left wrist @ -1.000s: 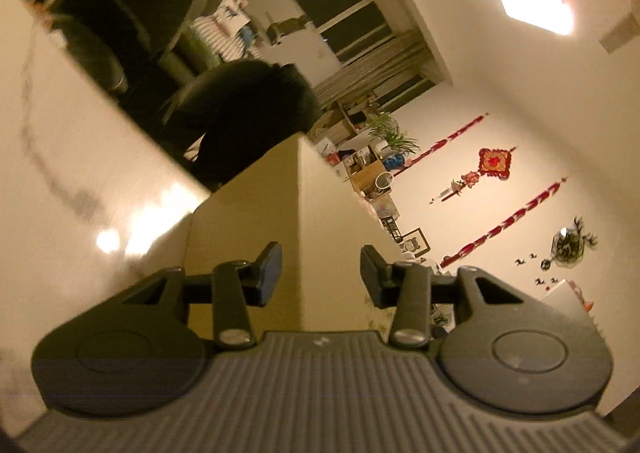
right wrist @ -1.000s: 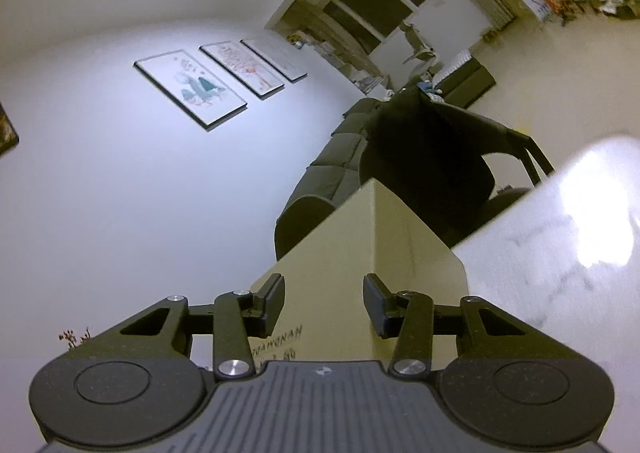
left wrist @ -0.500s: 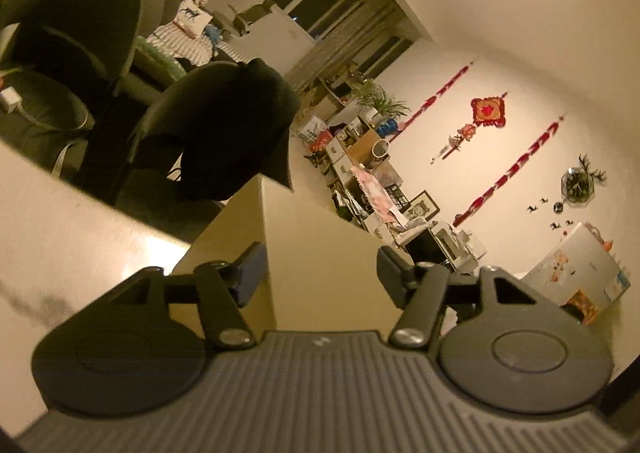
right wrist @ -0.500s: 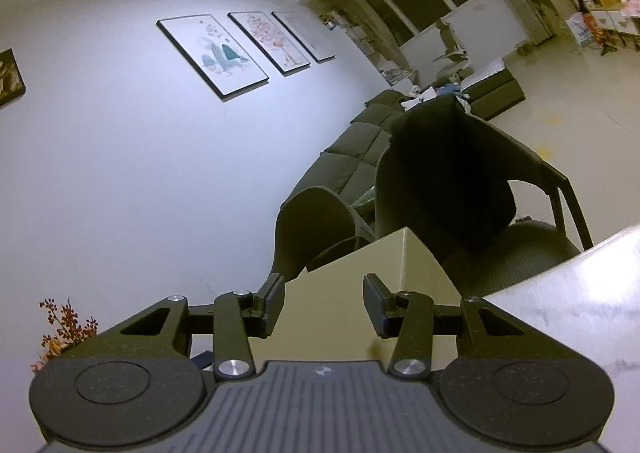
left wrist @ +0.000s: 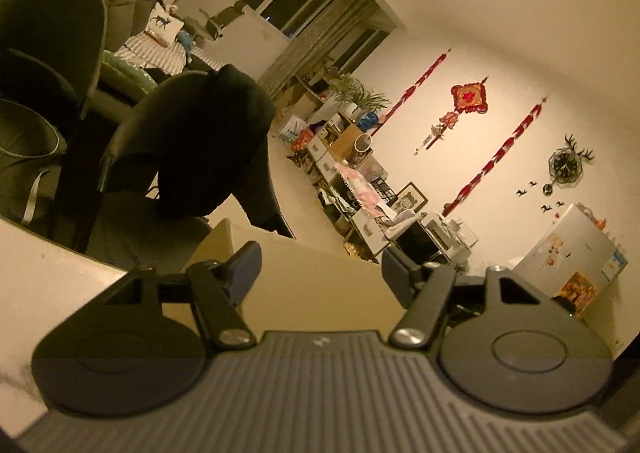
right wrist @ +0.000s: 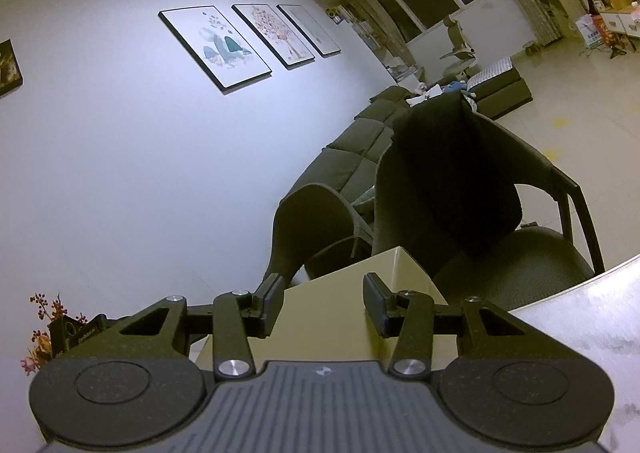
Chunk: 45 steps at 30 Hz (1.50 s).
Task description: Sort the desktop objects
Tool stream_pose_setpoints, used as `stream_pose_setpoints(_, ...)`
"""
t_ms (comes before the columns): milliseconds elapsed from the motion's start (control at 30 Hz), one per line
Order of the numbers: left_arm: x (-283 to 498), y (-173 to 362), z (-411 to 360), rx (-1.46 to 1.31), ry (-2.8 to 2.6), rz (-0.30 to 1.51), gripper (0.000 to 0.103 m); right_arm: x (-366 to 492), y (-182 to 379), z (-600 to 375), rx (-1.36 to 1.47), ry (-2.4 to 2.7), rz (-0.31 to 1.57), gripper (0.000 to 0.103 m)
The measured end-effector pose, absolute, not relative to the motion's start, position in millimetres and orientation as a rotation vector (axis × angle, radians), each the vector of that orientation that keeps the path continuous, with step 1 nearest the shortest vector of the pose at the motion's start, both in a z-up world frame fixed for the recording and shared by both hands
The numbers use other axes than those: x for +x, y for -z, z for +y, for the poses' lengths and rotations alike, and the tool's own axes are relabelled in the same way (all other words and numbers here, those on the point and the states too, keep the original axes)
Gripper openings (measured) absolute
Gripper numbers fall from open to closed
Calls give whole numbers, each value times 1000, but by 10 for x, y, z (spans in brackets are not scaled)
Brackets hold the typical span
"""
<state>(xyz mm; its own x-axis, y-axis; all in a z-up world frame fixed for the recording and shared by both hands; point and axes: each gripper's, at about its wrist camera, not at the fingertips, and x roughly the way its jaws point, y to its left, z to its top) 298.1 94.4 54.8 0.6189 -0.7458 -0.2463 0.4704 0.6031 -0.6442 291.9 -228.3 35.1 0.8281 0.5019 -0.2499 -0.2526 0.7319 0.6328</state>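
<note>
A tan cardboard box [left wrist: 320, 265] stands on the white marble table [left wrist: 48, 253], its top corner just ahead of my left gripper [left wrist: 320, 273]. The left jaws are opening; the box shows between them and the pads are off it. In the right wrist view the same box [right wrist: 328, 293] fills the gap of my right gripper [right wrist: 324, 305]. The right fingers [right wrist: 272, 301] stand partly apart with nothing pinched between them. The box's lower part is hidden behind both gripper bodies.
Beyond the table edge [right wrist: 580, 293] stand a dark chair with a black garment over its back [right wrist: 452, 181] and a second chair [left wrist: 44, 65]. A sofa [right wrist: 352, 149], crowded shelves [left wrist: 352, 169] and a dried-flower bunch [right wrist: 44, 329] lie farther off.
The left jaws have widened off the box. Both grippers have drawn back from it: the box looks smaller and lower in both views, and both views have rolled.
</note>
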Motion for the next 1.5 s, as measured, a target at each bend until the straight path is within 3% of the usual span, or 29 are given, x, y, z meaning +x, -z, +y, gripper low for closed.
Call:
stream_pose_setpoints(167,2993,-529,947,-579,744,534,60,2920,-355,-2265,585,-432,426,45)
stream_pose_setpoints(267,2984,-530,967,-579,741,534,56,2930,-333,-2292,586,-428,428,37)
stream_pose_setpoints(367,2965,-566,997,-591,731,539,58,2931,-319,-2323,591,-432,429,33)
stream_pose_setpoints(433,2907,-572,1036,-597,725,530,66,2903,-349,-2318,579,-425,427,39)
stream_pose_setpoints(500,2833,-566,1087,-601,722,518,73,2834,-379,-2321,574,-413,409,65)
stream_pose_setpoints(567,2753,-530,1138,-600,716,525,80,2736,-379,-2345,569,-402,394,72)
stream_pose_setpoints(1033,2179,-140,1335,-663,724,622,85,2033,66,-2419,652,-403,482,72)
stream_pose_setpoints(1500,1705,-5,1342,-730,746,609,85,1357,124,-2239,681,-437,480,72)
